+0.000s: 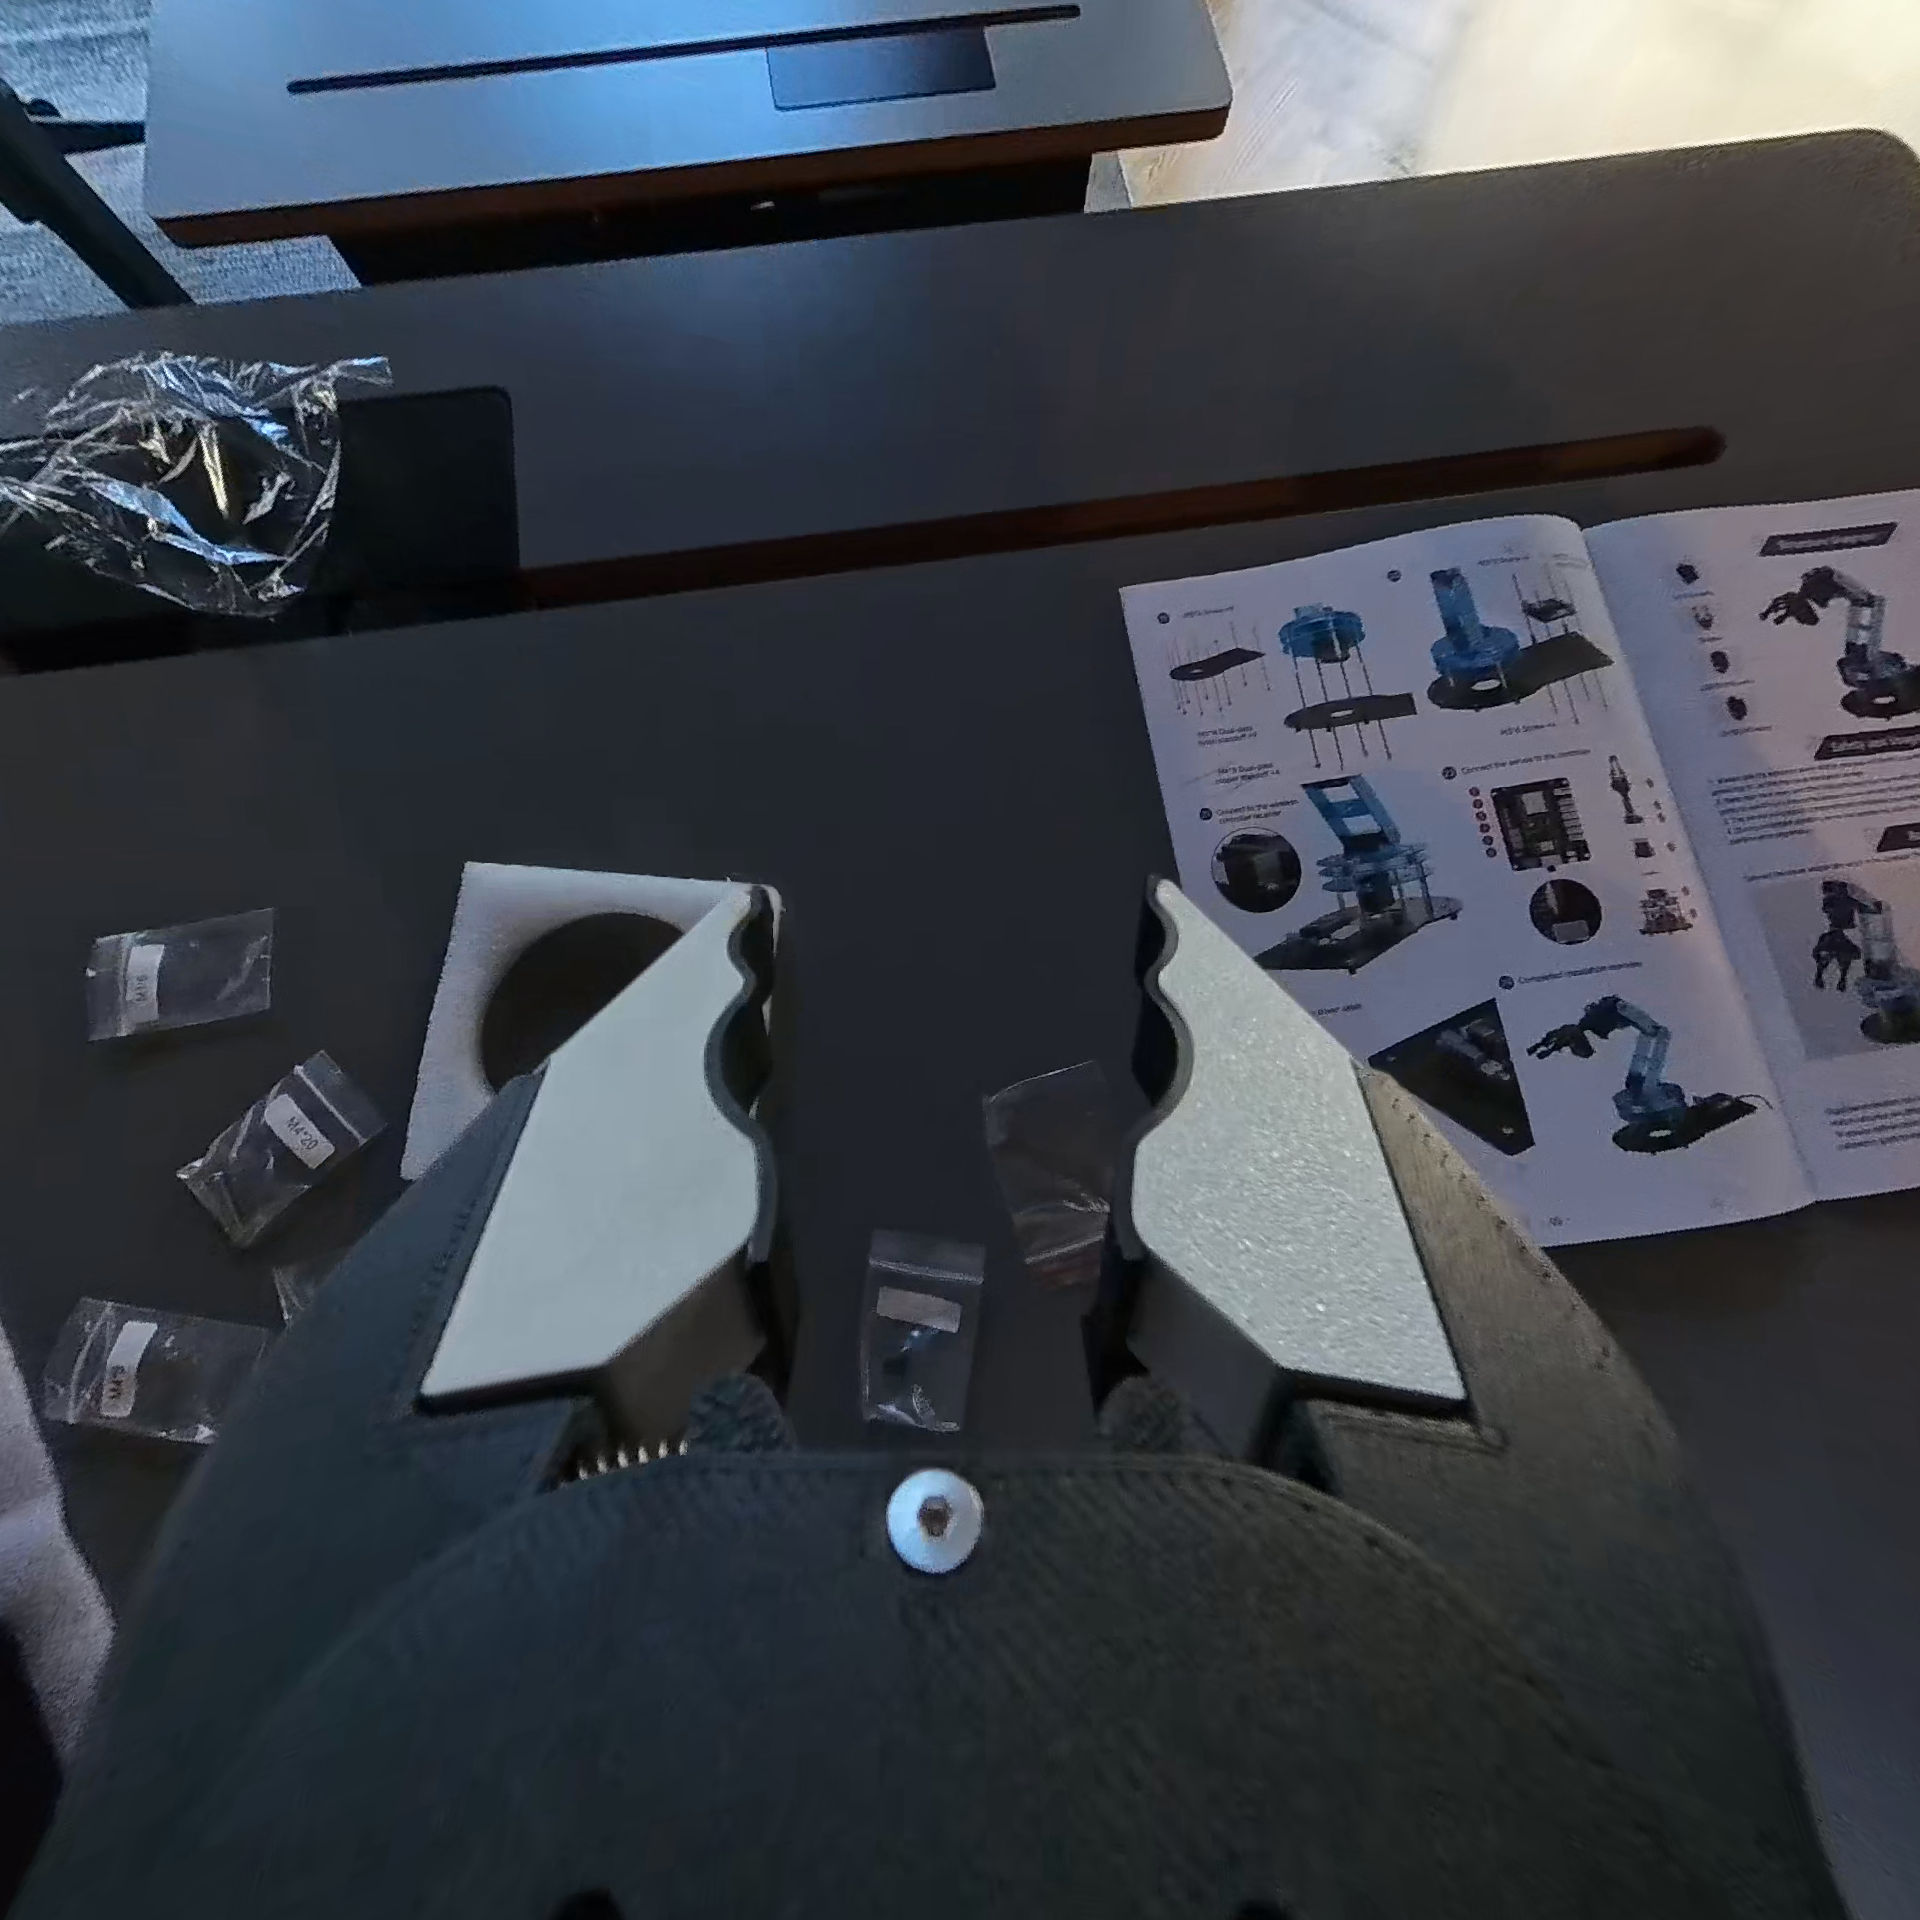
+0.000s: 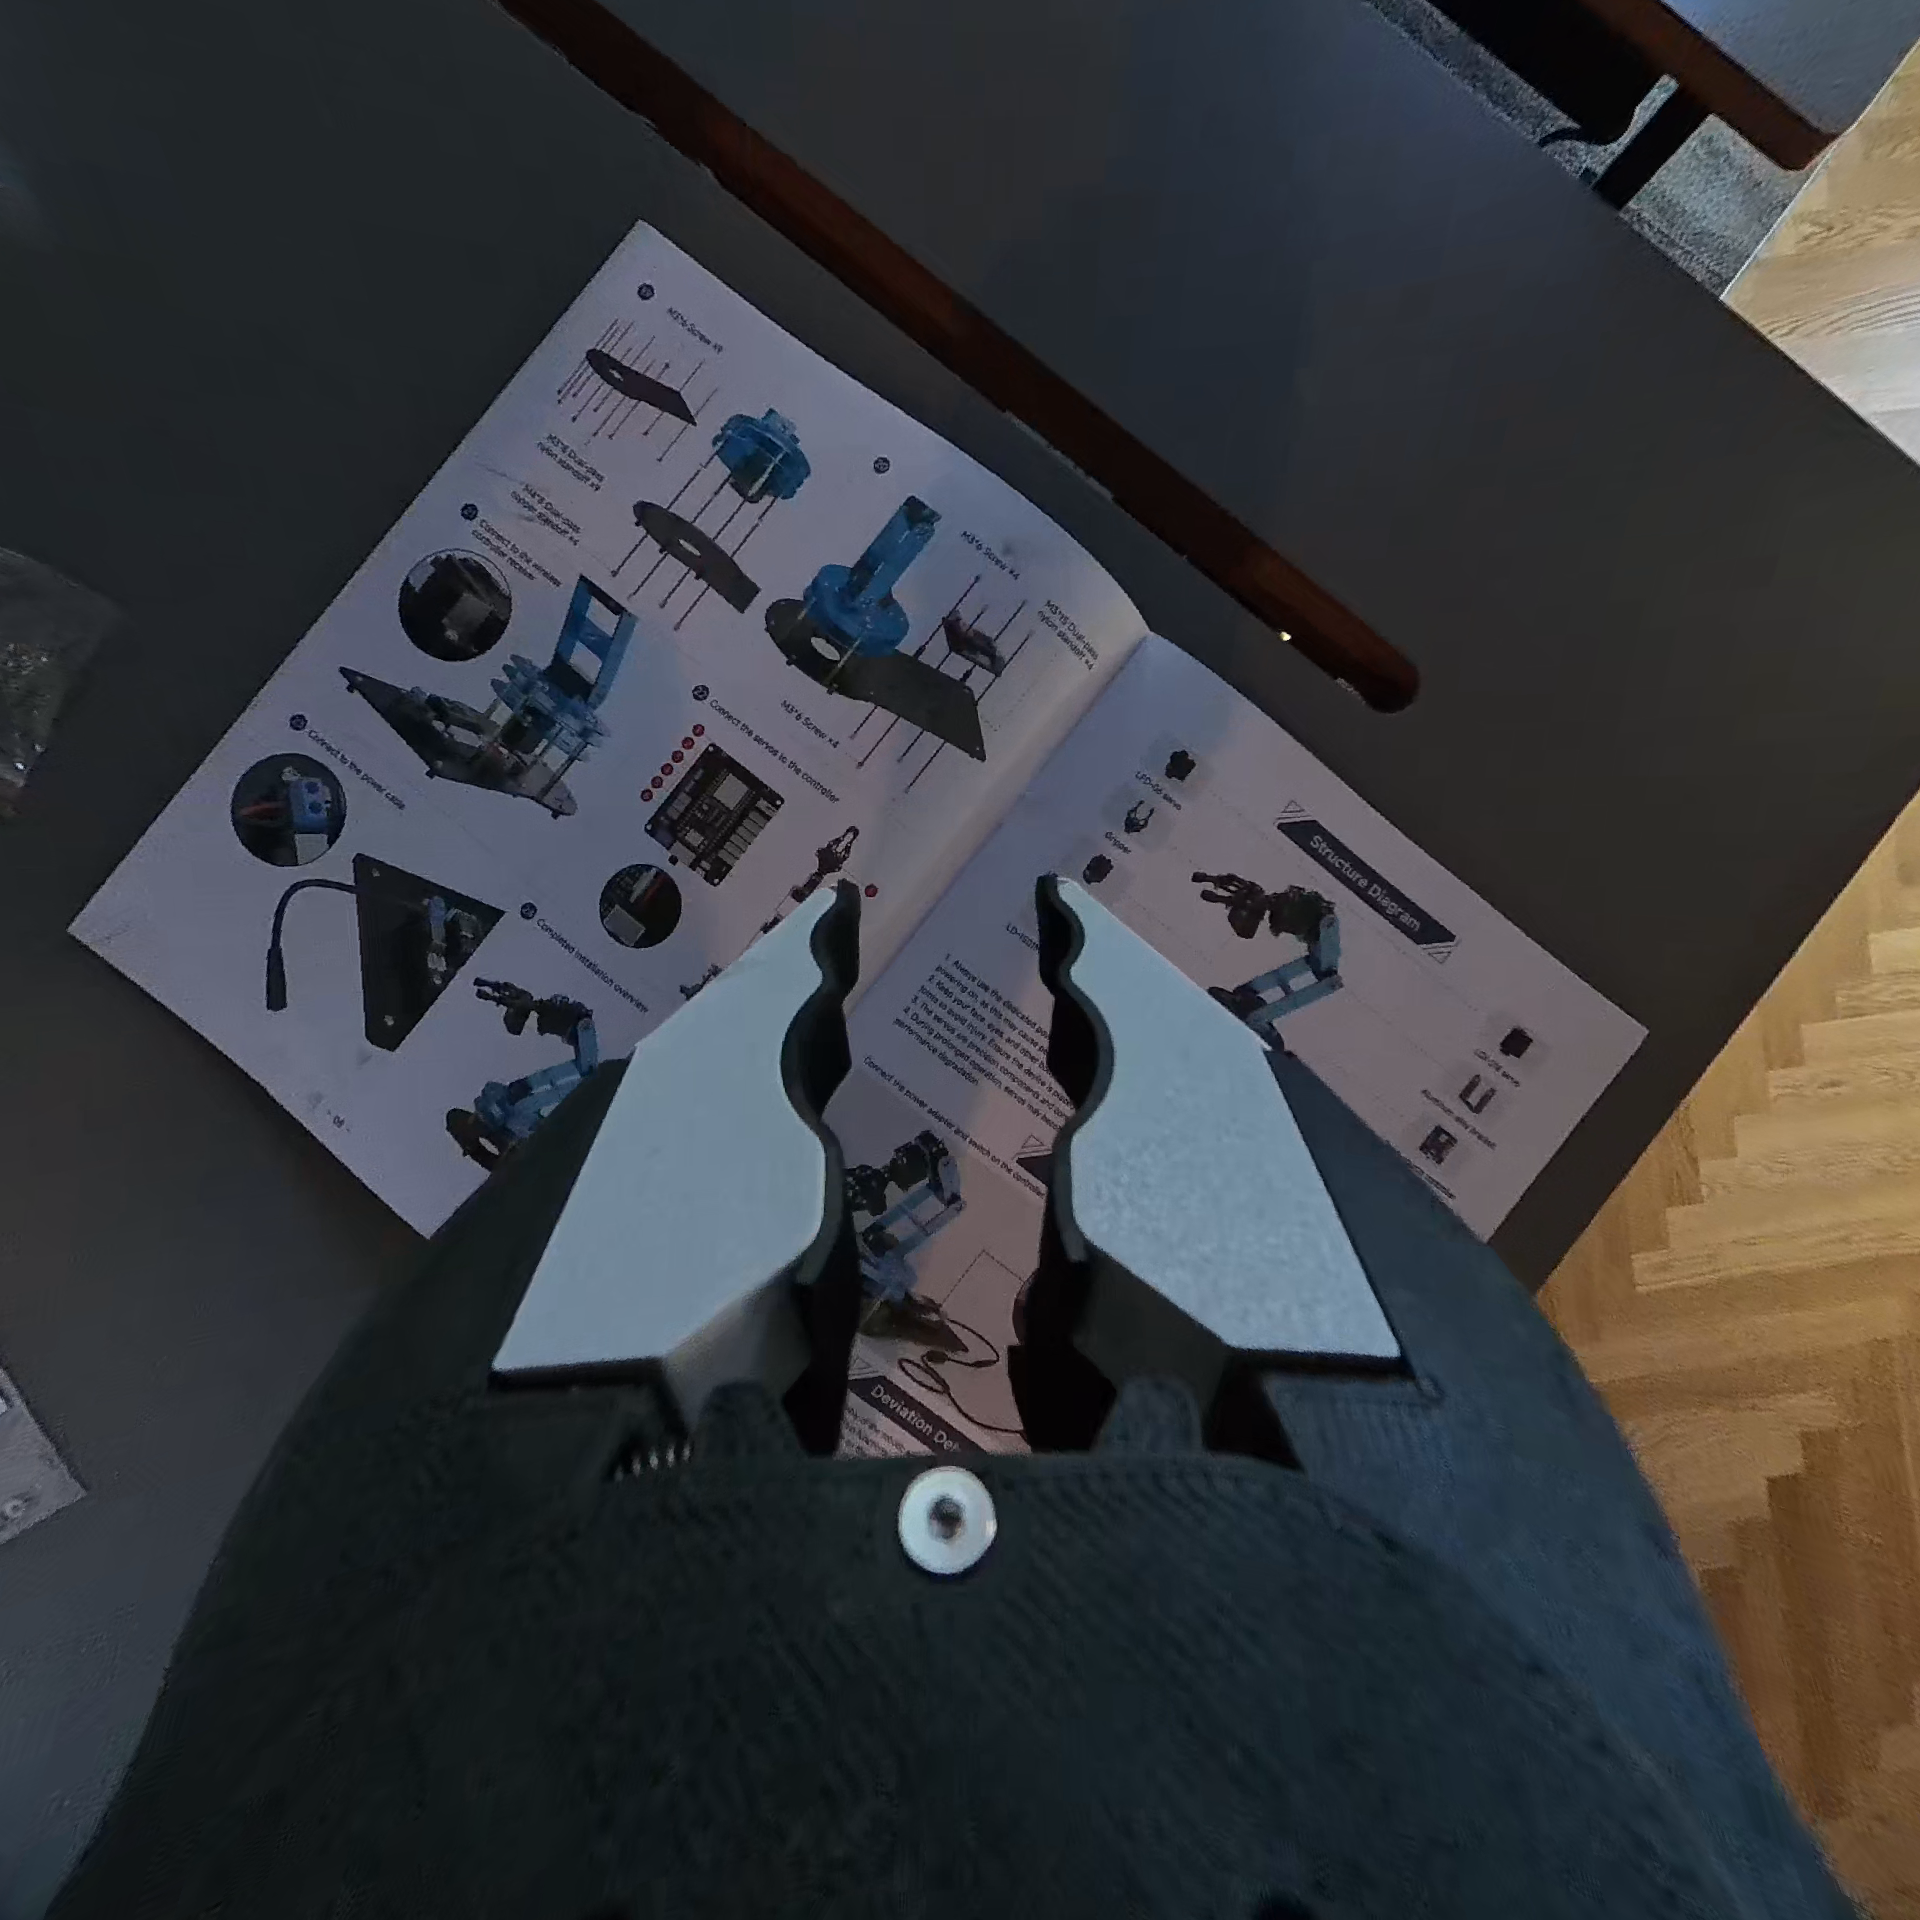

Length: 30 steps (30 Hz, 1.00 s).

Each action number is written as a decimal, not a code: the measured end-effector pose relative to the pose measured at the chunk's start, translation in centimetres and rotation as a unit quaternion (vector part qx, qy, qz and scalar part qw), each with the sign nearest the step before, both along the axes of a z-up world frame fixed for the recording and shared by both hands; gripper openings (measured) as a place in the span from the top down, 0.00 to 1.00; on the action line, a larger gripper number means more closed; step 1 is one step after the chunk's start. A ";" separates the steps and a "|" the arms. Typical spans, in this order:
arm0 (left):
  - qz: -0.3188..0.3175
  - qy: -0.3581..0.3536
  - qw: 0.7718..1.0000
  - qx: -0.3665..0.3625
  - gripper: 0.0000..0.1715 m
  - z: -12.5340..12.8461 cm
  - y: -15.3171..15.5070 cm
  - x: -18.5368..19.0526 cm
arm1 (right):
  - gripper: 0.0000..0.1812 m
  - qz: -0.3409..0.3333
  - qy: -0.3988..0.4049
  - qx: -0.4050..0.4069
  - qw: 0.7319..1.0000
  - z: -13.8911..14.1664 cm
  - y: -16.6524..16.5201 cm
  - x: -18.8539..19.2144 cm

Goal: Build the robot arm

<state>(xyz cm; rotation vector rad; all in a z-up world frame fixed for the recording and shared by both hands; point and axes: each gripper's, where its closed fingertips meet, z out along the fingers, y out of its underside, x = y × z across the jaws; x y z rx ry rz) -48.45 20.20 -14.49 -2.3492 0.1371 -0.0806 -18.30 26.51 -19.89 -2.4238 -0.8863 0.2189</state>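
1. Two grippers are being held over a matt black tabletop. Nothing is being gripped by either.
2. The left gripper is being shown with its jaws wide apart and empty. A small clear zip bag with a pale label is lying on the table between the fingers, near their base. A second clear flat bag is lying just beside the finger at 3 o'clock. Contact with either cannot be told.
3. A white foam block with a round cut-out is being partly hidden by the finger at 9 o'clock.
4. Three more small clear labelled bags are being seen at 8 to 9 o'clock. Crumpled clear plastic wrap is lying at 10 o'clock.
5. The right gripper is being held over an open white illustrated instruction booklet. Its jaws are standing apart, more narrowly, and empty, just right of the fold. Whether the page is being touched cannot be told.
6. In the left wrist view the booklet is lying at 2 to 3 o'clock.
7. A long brown-edged slot is being seen across the table at 12 o'clock. A second black desk is standing beyond it. Light herringbone wood flooring is being shown at 3 to 4 o'clock in the right wrist view.
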 end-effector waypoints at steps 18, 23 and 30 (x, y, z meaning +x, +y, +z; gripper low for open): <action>-0.003 -0.008 1.000 0.016 0.61 1.0 -0.3 0.1 | 0.83 0.012 0.014 0.009 1.000 0.1 0.3 -0.8; 0.002 -0.009 1.000 0.017 0.61 1.0 -0.4 -0.2 | 0.84 0.013 0.016 0.016 1.000 0.3 0.5 -0.9; 0.006 -0.010 1.000 0.021 0.61 1.3 -0.5 -0.4 | 0.84 0.017 0.015 0.016 1.000 0.3 0.4 -1.2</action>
